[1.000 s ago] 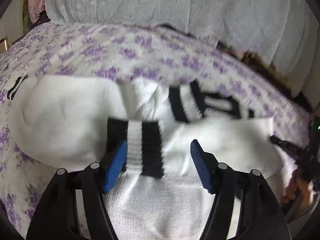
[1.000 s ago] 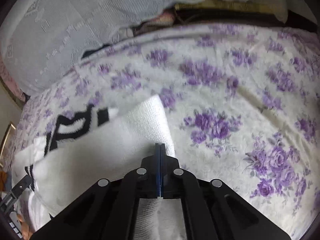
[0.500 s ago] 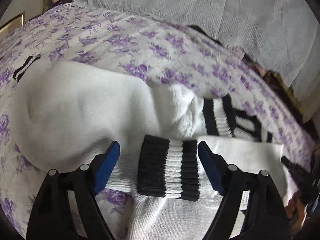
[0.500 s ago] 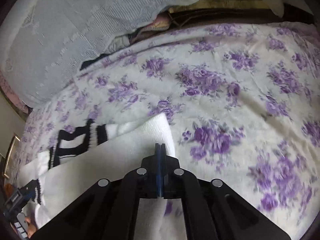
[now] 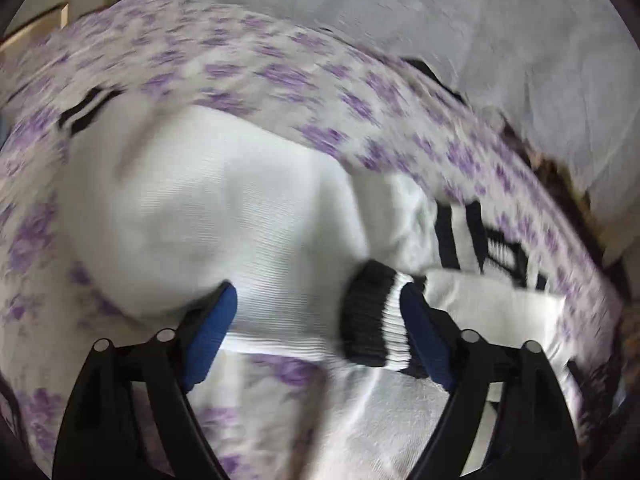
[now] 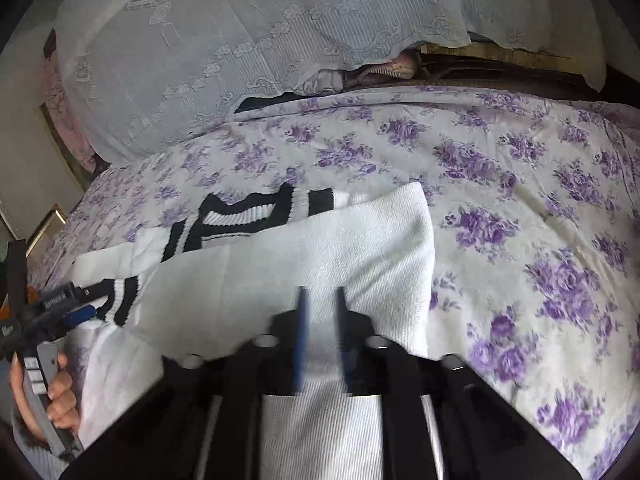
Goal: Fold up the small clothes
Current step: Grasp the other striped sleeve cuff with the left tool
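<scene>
A white knit sweater (image 5: 220, 208) with black-and-white striped trim (image 5: 472, 236) lies partly folded on the bed. My left gripper (image 5: 316, 300) hovers low over it, jaws wide but closing. White fabric and a striped cuff (image 5: 372, 316) lie between them, the cuff right beside the right pad (image 5: 424, 340). In the right wrist view the folded white panel (image 6: 320, 248) covers the striped trim (image 6: 240, 216). My right gripper (image 6: 321, 294) is over its near edge, jaws opening, fabric under the gap. The left gripper (image 6: 60, 312) and a hand (image 6: 60, 396) show at far left.
The bedspread (image 6: 520, 200) is pale with purple flowers and stretches right of the sweater. A white lace cover (image 6: 240, 40) drapes over a pile at the back of the bed. A wooden frame (image 6: 52, 220) stands at the far left.
The right gripper's jaws have come apart and let go of the sweater's folded edge. The left gripper has slid left, so the striped cuff now sits by its right pad.
</scene>
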Demonstrator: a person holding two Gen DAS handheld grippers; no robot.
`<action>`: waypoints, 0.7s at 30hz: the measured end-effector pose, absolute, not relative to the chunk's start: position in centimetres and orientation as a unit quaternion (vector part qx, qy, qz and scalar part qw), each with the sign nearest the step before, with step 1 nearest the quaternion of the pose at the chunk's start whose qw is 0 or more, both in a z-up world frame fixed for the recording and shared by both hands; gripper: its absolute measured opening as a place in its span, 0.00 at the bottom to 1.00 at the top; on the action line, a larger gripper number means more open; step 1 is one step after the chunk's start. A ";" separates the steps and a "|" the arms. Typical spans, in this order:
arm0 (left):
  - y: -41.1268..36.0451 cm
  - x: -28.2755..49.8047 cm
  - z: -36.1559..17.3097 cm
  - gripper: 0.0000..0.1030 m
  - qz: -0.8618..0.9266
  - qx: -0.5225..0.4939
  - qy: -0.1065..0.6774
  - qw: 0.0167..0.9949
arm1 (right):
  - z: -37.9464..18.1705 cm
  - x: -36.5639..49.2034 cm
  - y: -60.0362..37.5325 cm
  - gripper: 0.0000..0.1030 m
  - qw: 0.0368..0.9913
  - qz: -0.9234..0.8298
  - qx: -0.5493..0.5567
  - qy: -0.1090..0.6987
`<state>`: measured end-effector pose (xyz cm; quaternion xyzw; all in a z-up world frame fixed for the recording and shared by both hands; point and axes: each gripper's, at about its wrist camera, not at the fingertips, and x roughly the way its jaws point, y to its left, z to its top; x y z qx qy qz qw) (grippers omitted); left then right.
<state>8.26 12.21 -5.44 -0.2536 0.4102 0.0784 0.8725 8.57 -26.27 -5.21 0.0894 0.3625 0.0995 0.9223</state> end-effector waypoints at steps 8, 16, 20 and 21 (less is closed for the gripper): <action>21.1 2.5 -3.8 0.72 0.125 -0.364 0.331 0.862 | -7.2 8.2 -27.2 0.49 0.916 0.099 0.109 0.374; 26.1 5.4 -7.4 0.69 0.133 -0.449 0.343 0.815 | -7.5 8.4 -27.3 0.49 0.914 0.103 0.113 0.375; 27.9 6.5 -8.4 0.63 0.131 -0.498 0.315 0.797 | -7.5 8.4 -27.4 0.50 0.915 0.103 0.110 0.374; 28.4 6.5 -8.7 0.55 0.129 -0.510 0.308 0.793 | -7.5 8.4 -27.4 0.50 0.915 0.103 0.110 0.374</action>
